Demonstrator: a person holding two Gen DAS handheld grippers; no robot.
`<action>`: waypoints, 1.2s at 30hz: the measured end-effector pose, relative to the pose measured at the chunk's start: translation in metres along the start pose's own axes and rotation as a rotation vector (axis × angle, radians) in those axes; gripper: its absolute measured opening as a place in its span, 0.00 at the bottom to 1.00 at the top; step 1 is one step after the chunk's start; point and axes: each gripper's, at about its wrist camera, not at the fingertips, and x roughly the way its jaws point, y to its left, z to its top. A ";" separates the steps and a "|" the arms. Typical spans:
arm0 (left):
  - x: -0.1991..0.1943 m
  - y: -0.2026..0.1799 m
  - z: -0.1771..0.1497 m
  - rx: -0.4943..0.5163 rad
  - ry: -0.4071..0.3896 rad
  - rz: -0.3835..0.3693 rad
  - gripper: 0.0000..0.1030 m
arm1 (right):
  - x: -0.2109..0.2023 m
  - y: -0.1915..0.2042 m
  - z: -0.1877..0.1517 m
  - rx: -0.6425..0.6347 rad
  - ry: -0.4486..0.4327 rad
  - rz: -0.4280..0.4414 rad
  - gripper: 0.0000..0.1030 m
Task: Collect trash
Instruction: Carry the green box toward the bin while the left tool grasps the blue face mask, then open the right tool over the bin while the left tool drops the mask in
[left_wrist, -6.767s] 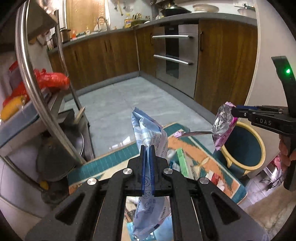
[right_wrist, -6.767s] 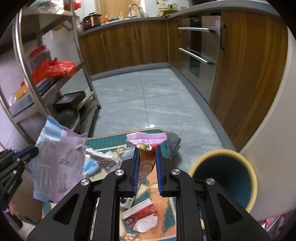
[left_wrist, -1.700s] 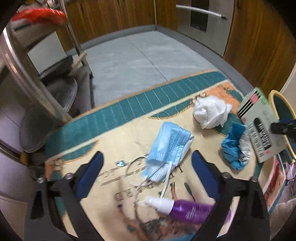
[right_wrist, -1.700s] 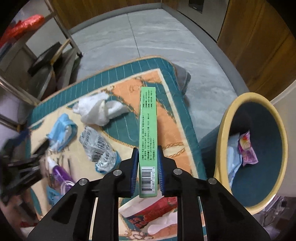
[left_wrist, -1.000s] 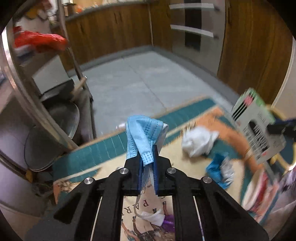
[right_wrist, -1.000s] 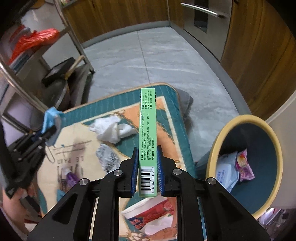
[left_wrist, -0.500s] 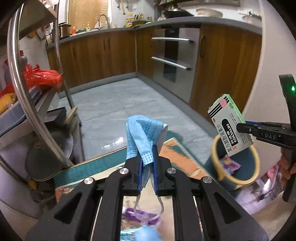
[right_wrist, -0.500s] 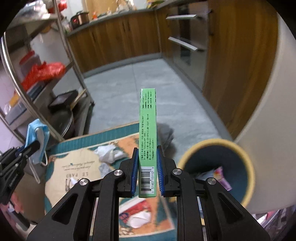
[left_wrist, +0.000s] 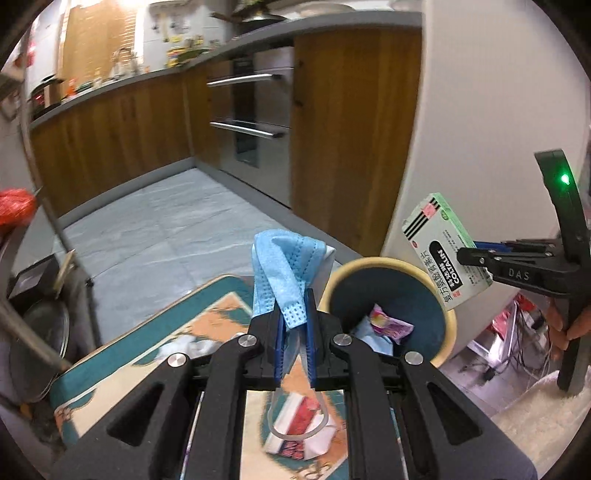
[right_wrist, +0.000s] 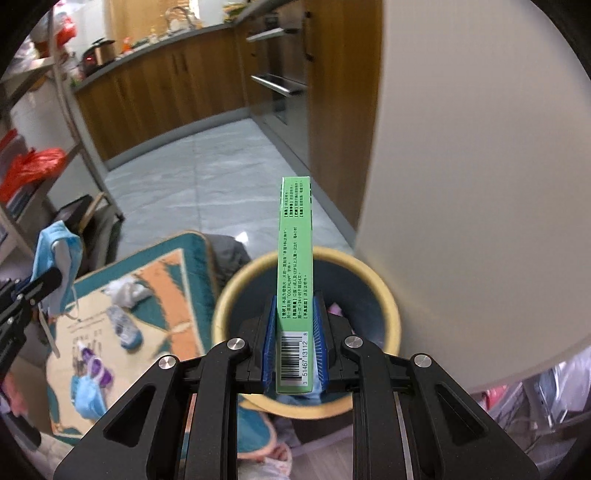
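Both grippers loaded, up by the bin!
Right gripper (right_wrist: 294, 354) clamps the green box (right_wrist: 295, 284) above the bin (right_wrist: 391, 317); left gripper (left_wrist: 294, 332) pinches the blue mask (left_wrist: 284, 269) just beside its rim.

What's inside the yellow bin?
Inside the yellow bin lie a pink wrapper and a pale blue packet. The bin's near wall and the left gripper cover the rest.

Green box (left_wrist: 448, 254) reads "COLTALIN", barcode "51467 13112"; right gripper (left_wrist: 466, 256) marked "DAS"
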 end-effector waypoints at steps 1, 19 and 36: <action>0.007 -0.009 0.000 0.017 0.008 -0.012 0.09 | 0.002 -0.003 -0.002 -0.002 0.007 -0.014 0.19; 0.126 -0.104 -0.033 0.173 0.223 -0.111 0.09 | 0.065 -0.034 -0.020 -0.009 0.193 -0.038 0.19; 0.145 -0.093 -0.036 0.125 0.228 -0.087 0.43 | 0.086 -0.037 -0.013 0.006 0.212 -0.050 0.20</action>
